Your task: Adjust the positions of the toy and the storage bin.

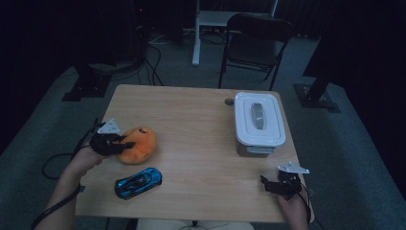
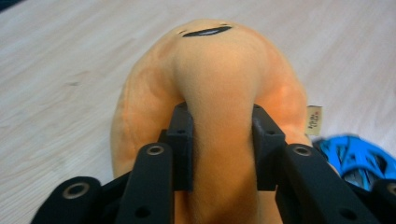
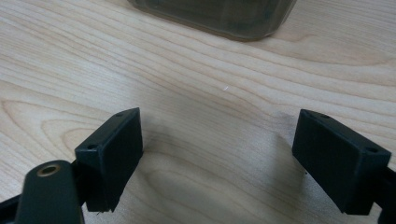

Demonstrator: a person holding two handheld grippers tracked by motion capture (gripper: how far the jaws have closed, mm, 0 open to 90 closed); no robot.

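Plush toy (image 2: 219, 84), rounded, orange, soft-napped, lying at the left of the pale wood-grain desk (image 1: 196, 129), pinched into a ridge by the left gripper (image 2: 223, 149); glossy blue toy car (image 1: 138, 182) just beside it; right gripper (image 3: 217, 154) spread wide, holding nothing.

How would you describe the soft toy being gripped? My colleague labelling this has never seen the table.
On the wooden table, look to its left side, where the left gripper pinches a fold of the plush toy. It is round, orange and soft, unlike the shiny blue toy car just in front of it.
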